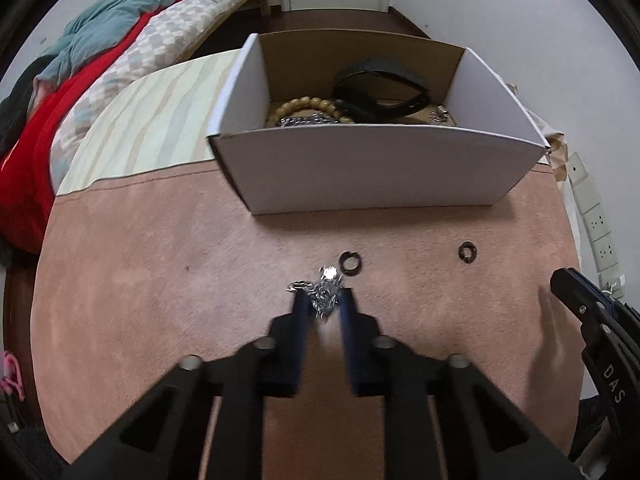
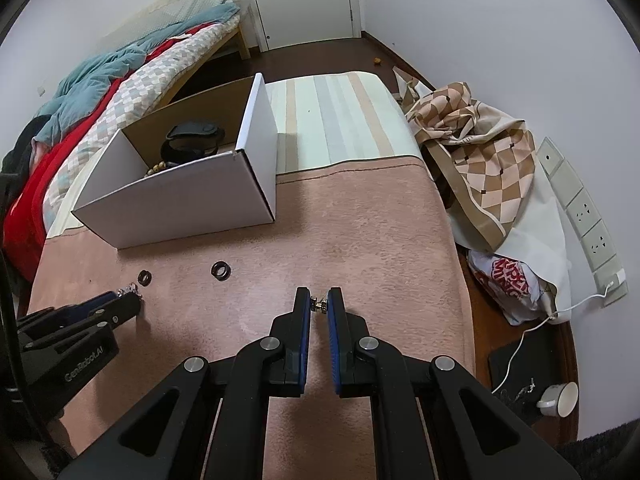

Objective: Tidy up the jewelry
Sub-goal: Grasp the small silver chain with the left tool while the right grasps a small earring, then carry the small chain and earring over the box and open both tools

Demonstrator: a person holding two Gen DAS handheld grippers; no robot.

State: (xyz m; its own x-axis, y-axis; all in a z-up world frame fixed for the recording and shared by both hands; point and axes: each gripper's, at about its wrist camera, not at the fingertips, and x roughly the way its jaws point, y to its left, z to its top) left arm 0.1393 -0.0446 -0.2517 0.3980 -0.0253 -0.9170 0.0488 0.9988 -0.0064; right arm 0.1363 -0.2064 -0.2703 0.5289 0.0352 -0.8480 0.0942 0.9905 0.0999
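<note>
The left tool (image 1: 323, 300) is clenched on a silver chain (image 1: 325, 289), a small shiny bundle that sits between its two blue pads just above the pink cloth (image 1: 160, 280). The right tool (image 2: 319, 303) is clenched on a small metal piece (image 2: 318, 304), which is held at the very tips of its pads; the piece is too small to tell what kind of jewelry it is.

A white box (image 1: 372, 168) stands on the cloth behind the left tool, open at the top, with brown inner walls. Inside it lie a wooden bead bracelet (image 1: 304, 105), a black band (image 1: 380, 88) beside the beads, a silver chain piece at the near wall under the beads, and one small metal thing in the right corner.

Two black rings lie on the cloth in front of the box. One ring (image 1: 351, 263) is just beside the chain in the left tool. The other ring (image 1: 467, 252) lies apart, more to the right.

In the right wrist view the left tool (image 2: 128, 300) shows at the left edge, near the two rings. A checked cloth (image 2: 480, 160) and a white cup (image 2: 560, 400) lie to the right of the pink cloth, and a bed with a red blanket (image 2: 36, 208) is on the left.
</note>
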